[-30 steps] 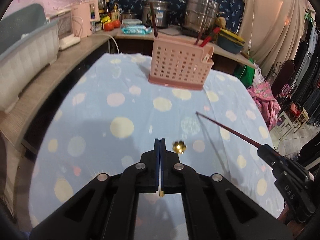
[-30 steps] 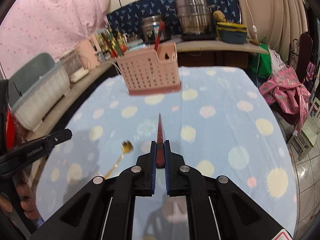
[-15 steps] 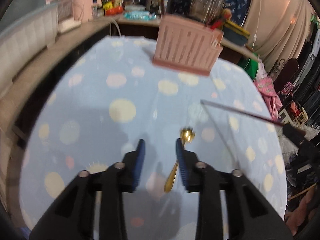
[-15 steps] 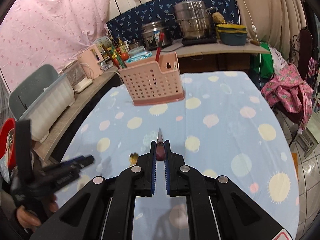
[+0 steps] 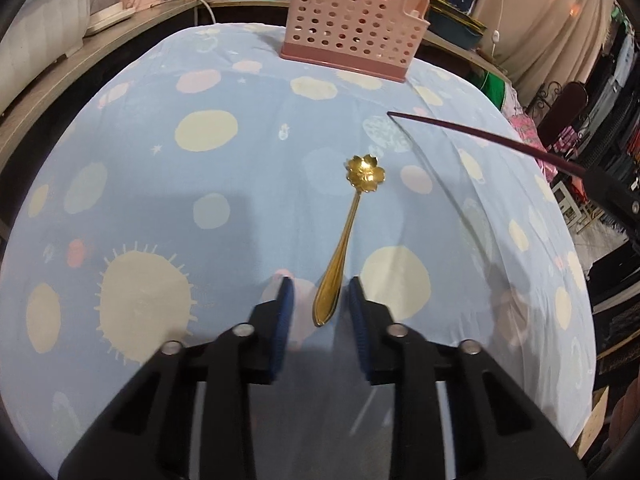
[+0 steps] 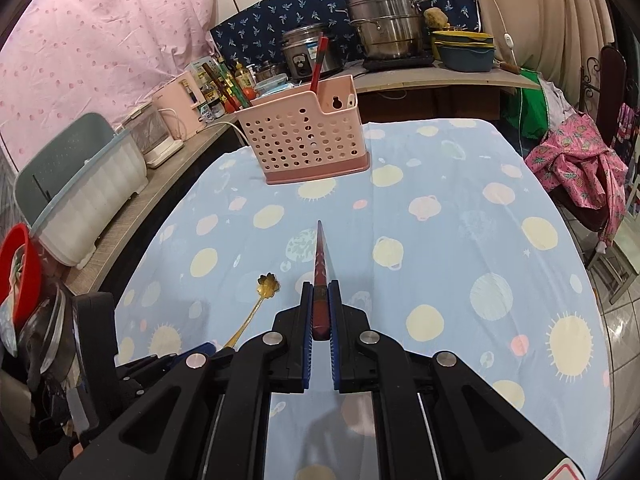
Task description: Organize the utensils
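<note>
The left hand-held gripper (image 5: 319, 298) is sitting low over the blue spotted surface (image 5: 208, 208) with its jaws apart, straddling the handle end of the gold spoon (image 5: 349, 236). The spoon is lying flat on the cloth, its flower-shaped bowl pointing toward the pink utensil basket (image 5: 352, 20) at the far edge; the pads are beside the handle and not touching it as far as the left wrist view shows.

The right hand-held gripper (image 6: 320, 312) is clamping 1 dark red chopstick (image 6: 320, 264), which is sticking forward between its fingers and hanging above the surface, its tip aimed roughly at the basket.

In the right wrist view the basket is already holding at least 1 red chopstick upright in its tall rear pocket, with more dark sticks leaning at its left end, so part of the sorting looks done. What appears to be left: closing on the spoon and carrying it to the basket, and dropping the held chopstick in beside the others. No other loose utensils are showing on the cloth.
</note>
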Tool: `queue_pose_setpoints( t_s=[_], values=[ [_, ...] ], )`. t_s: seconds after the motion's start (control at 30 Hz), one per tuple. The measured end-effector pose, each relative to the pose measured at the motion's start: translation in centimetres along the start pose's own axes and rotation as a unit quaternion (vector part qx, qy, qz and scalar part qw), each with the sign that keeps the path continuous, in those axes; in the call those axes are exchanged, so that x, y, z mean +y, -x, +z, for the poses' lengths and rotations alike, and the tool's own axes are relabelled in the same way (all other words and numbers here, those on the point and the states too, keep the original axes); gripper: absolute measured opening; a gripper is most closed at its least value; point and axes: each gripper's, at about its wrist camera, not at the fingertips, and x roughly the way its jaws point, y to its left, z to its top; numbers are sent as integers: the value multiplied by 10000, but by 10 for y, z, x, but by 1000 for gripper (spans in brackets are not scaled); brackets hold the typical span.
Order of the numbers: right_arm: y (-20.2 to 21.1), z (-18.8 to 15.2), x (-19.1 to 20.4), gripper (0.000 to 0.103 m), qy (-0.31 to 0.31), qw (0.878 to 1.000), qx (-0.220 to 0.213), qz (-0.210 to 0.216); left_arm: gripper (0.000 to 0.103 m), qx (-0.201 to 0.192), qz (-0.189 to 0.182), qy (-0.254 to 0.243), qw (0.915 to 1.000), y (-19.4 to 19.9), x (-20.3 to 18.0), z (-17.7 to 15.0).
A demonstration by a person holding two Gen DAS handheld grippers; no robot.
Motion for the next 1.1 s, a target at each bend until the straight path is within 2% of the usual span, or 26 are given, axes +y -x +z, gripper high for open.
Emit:
queue_pose_setpoints(
  t_s=[0.03,0.2,0.3,0.37,0.57,0.77,1.1],
  values=[
    [0,0,0,7,1,10000,0,1,12,8,-21,-16,10000,0,-1,-1],
    [1,-2,1,7,12,10000,4,0,9,14,-119,14,9999,7,0,0],
    [3,-2,2,7,41,10000,-51,8,8,-128,-106,-23,9999,22,1,7],
    [6,0,2,7,51,9999,-118,24,1,-273,-107,-17,9996,37,2,16],
    [21,18,5,7,85,9991,-419,76,1,-749,-51,-6,9972,78,3,50],
    [35,41,9,7,135,9974,-698,134,1,-1055,10,-173,9943,102,-6,83],
    [41,77,13,7,159,9942,-1034,264,0,-1135,242,-222,9930,107,-19,131]
  ],
)
